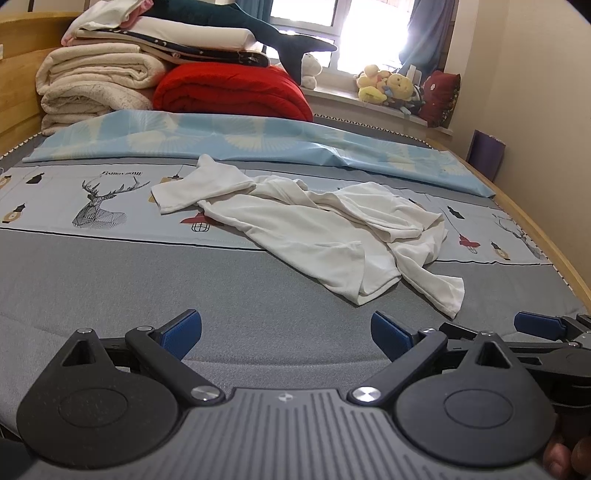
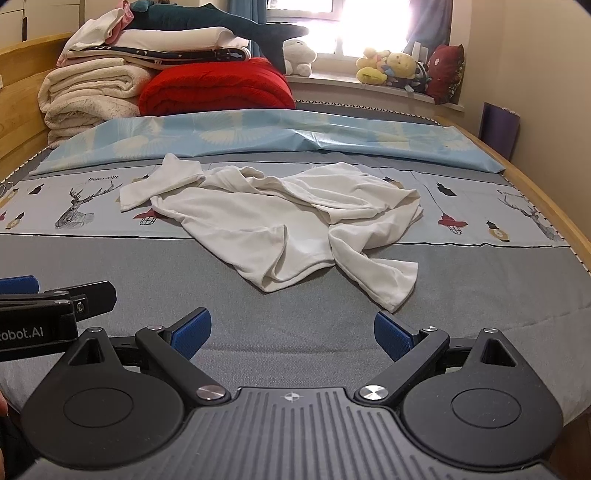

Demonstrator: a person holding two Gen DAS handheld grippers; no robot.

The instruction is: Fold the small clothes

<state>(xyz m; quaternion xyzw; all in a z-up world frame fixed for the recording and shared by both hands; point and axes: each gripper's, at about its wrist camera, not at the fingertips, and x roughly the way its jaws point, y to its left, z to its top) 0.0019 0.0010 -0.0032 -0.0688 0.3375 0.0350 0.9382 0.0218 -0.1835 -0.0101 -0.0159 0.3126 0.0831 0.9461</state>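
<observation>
A crumpled white shirt [image 1: 317, 229] lies mid-bed, well ahead of the left gripper [image 1: 286, 334] and right gripper [image 2: 291, 332], both spread wide and empty; light, limp cloth, probably best pinched at hem corners.

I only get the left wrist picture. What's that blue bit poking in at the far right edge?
Observer: One finger of the right gripper; its own camera shows both blue fingers spread wide, holding nothing.
Operator: Any writing on these tools?
Observer: Yes, lettering on the left gripper's side reads "Robot.AI", cut by the edge.
Operator: What's white behind the tail of the shark?
Observer: A plush toy; here its round head shows mostly clear.
</observation>
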